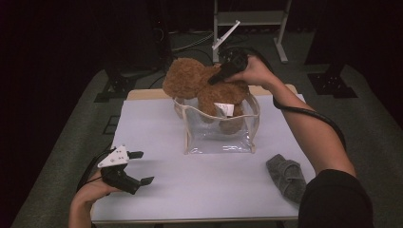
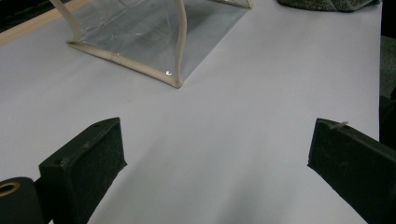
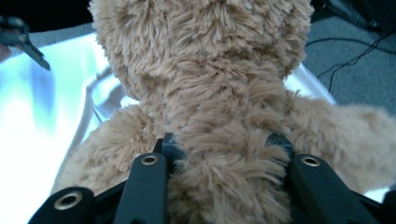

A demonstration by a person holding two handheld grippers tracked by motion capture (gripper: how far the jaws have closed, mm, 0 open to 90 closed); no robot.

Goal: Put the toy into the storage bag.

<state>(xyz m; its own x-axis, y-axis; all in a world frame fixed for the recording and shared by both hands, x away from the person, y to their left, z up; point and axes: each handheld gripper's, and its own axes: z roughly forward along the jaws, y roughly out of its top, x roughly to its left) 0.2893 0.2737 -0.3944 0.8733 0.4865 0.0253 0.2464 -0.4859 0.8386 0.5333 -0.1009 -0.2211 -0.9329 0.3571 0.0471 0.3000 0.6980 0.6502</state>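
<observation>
Two grippers are at work, and we use the clear pouch (image 1: 219,133) standing in the middle of the white table (image 1: 157,190) as our landmark. Our right gripper (image 1: 214,78) hangs just above the pouch's open mouth, its jaws pinching the brown teddy bear (image 1: 190,80); in the right gripper view the two black jaws press into the fur on either side of the bear's body (image 3: 219,154), closed partway and sunk into the plush. We judge the step in hand to be lowering the bear into the pouch: its legs are already inside, visible through the clear front wall, while its head and upper body stick out above the rim and lean toward the pouch's far left corner. The next move, as we see it, calls for pushing the bear straight down so its bulk clears the cream-trimmed rim without folding the soft walls or tipping the pouch. Only then should the jaws let go. Our left gripper (image 1: 138,167) rests well in front of the pouch and to its left, low over the table, jaws spread wide and holding nothing; its view shows bare table between them and the pouch's bottom corner (image 2: 175,83) beyond. It could steady the pouch. A grey cloth (image 1: 286,176) lies in front of the pouch to its right, apart from it.
</observation>
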